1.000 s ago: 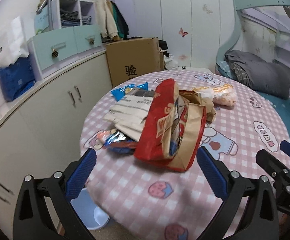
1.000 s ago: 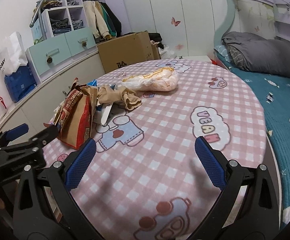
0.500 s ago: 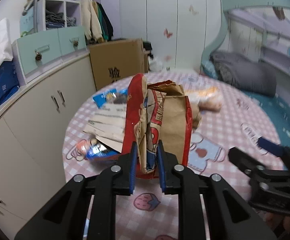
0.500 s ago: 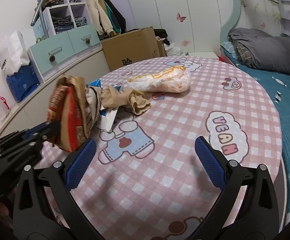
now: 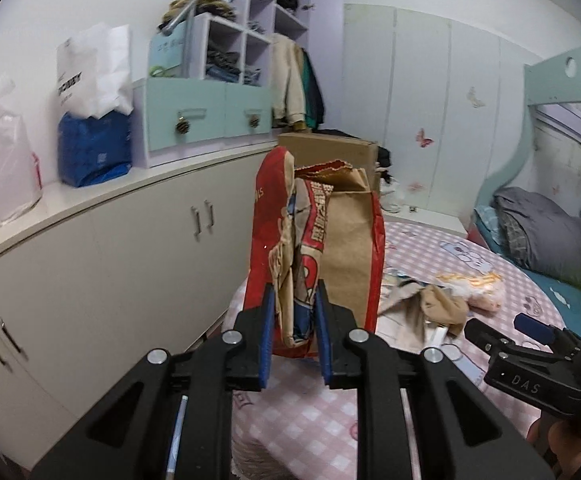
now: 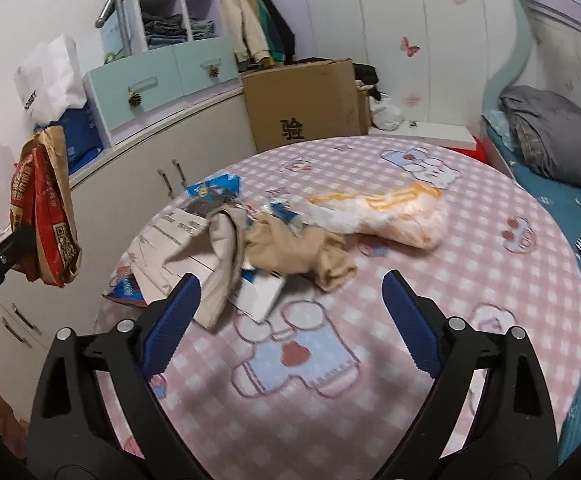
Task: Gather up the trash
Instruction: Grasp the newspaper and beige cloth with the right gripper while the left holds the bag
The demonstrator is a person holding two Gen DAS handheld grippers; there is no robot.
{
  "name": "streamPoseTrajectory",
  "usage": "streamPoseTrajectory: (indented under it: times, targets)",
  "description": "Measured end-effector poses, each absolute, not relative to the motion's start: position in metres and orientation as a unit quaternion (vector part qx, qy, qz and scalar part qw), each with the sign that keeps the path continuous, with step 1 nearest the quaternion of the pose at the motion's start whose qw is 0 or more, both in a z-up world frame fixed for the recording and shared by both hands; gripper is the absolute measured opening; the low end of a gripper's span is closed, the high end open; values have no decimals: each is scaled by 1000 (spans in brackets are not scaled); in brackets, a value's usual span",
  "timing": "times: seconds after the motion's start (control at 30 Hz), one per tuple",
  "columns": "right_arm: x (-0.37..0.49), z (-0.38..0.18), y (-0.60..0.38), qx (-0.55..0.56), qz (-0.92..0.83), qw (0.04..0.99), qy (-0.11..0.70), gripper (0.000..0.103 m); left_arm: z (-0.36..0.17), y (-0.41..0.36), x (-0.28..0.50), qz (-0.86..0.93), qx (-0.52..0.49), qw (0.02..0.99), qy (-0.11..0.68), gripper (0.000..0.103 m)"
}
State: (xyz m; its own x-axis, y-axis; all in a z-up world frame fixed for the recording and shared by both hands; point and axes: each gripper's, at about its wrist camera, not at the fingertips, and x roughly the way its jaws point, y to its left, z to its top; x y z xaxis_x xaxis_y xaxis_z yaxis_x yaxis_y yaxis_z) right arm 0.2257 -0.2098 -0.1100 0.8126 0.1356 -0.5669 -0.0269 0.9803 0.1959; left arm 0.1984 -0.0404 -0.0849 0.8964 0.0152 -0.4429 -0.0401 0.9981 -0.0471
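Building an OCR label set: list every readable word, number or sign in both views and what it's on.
"验" on the cardboard box.
"DAS" on the right claw body, seen from the left wrist.
QR code, not scannable, on the red and brown paper bag; its large Chinese characters are too creased to read.
White shopping bag: dark print, blurred.
Printed paper sheet: too small.

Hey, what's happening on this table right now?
A person is clearing trash. The left gripper is shut on a red and brown paper bag, held off the table. The right gripper, open and holding nothing, points at the remaining litter: a tan rag and wrappers.
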Motion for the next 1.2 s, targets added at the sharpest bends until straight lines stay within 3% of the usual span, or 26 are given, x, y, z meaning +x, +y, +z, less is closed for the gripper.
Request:
streamPoseTrajectory:
  times: [0.1,0.23,0.37,0.43,0.53,0.97,1.2]
  targets:
    - [236,-111,-191,70,67,946,310,83,-88,-31,200,26,-33,972,231,18]
    - [260,-116,-167,52,85,939,330,64,-93,-25,201,29,-36,971,236,18]
    - [281,-122,-158,25,54,937,344,59,-98,-21,202,25,-33,969,245,18]
    - [289,-130,-157,30,57,931,360,18,-98,-20,204,23,-32,968,248,18]
    - [288,-127,-162,48,67,934,348,8,-99,-17,203,18,-31,968,250,18]
    - [211,-54,-178,67,22,977,199,5,-83,-8,180,13,-50,971,233,18]
    - [179,-34,-178,77,30,981,174,5,-74,-7,165,16,-57,973,224,18]
